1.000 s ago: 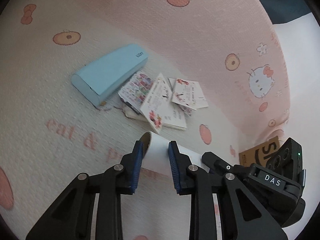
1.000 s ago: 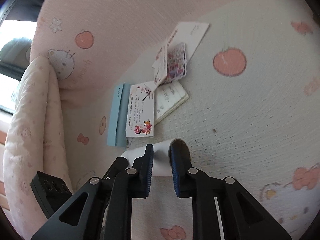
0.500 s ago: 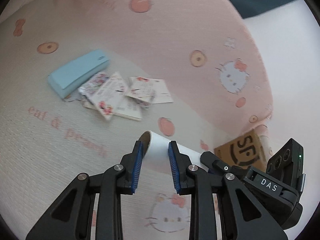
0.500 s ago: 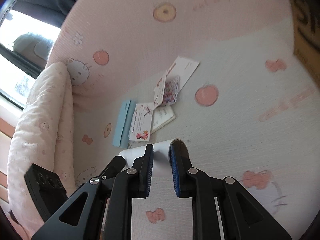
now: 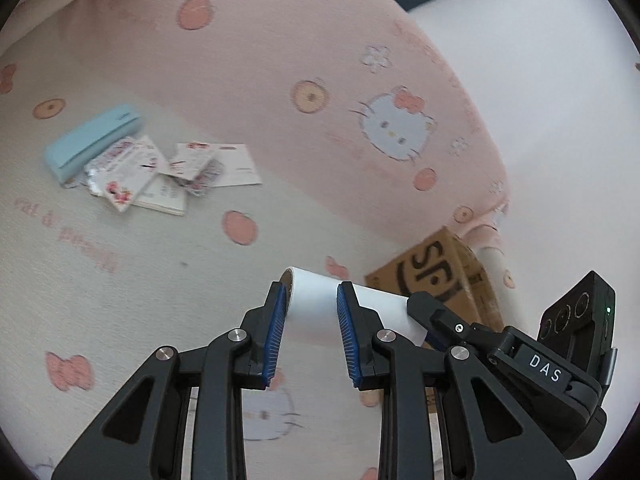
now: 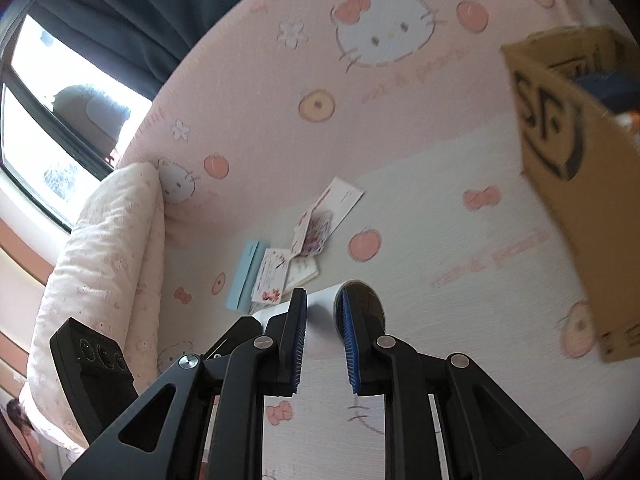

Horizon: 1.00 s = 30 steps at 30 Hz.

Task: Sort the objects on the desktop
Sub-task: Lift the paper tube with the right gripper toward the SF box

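A white paper roll [image 5: 316,304] with a cardboard core is held up over the bed between both grippers. My left gripper [image 5: 310,294] is shut on one end and my right gripper [image 6: 323,300] is shut on the other end of the roll [image 6: 320,312]. Far left on the sheet lie a light blue case [image 5: 94,138] and several loose cards [image 5: 160,172]; the same case [image 6: 246,274] and cards [image 6: 304,240] show in the right wrist view. A brown cardboard box [image 5: 440,272] stands just beyond the roll, and fills the right side as the box [image 6: 576,184].
The bed sheet [image 5: 160,280] is cream with pink prints. A pink quilt [image 5: 320,80] is bunched along the far side. A pale pillow [image 6: 104,260] lies at the left below a window [image 6: 48,120]. The box is open-topped with dark items inside.
Both grippers have carried the roll to the right, away from the case and cards, which shrank toward the left. The cardboard box has come close on the right.
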Tool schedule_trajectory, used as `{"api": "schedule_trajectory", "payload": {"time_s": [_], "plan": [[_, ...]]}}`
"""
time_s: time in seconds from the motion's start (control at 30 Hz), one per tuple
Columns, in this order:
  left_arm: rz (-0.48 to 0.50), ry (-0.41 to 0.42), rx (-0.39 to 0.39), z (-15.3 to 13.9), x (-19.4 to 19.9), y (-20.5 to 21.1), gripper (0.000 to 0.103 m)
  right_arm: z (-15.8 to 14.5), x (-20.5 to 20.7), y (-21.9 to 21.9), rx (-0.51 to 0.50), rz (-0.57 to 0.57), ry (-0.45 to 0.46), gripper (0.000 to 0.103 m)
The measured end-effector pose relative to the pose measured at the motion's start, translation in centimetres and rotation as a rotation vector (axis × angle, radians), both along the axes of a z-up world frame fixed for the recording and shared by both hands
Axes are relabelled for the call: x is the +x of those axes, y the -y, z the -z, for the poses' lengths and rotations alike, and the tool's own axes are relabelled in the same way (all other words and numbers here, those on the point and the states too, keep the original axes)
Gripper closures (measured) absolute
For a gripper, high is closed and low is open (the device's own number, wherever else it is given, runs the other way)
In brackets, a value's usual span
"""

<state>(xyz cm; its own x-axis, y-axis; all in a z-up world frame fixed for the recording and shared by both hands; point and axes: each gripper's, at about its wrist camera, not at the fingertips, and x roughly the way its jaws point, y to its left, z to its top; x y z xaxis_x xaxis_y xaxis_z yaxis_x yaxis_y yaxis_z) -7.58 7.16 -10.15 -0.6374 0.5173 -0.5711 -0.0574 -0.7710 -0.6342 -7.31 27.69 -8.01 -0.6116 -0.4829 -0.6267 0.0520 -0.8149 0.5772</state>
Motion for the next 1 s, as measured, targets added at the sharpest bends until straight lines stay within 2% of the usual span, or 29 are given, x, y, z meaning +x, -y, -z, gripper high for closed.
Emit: {"api": "schedule_trajectory", "payload": {"time_s": [0.17,0.37,0.73,0.9,1.0], "plan": [[0.041,-0.032,-0.030,-1.3,-0.4,-4.0,0.074,-0.7,-0.1,-3.7,-0.033,0.034,-0.013,0.088],[0.078,-0.054,-0.013,-2.9,-2.0,-8.8,0.074,-2.5,-0.6,-8.0,-0.034,0.080,-0.043,0.088],[0.180,-0.172,-0.007,-8.2,-6.5,-19.4,0.074,-8.1,-3.0,-17.4,0.008,0.205,-0.131,0.088],[0.231,-0.135,0.009,-8.6,-9.0,-23.6,0.074,-9.0,-4.7,-21.5,0.039,0.238,-0.129,0.087],[0.284,-0.108,-0.025,-8.4,-10.6,-26.6,0.074,-8.4,-5.8,-24.3,0.037,0.268,-0.104,0.087]]}}
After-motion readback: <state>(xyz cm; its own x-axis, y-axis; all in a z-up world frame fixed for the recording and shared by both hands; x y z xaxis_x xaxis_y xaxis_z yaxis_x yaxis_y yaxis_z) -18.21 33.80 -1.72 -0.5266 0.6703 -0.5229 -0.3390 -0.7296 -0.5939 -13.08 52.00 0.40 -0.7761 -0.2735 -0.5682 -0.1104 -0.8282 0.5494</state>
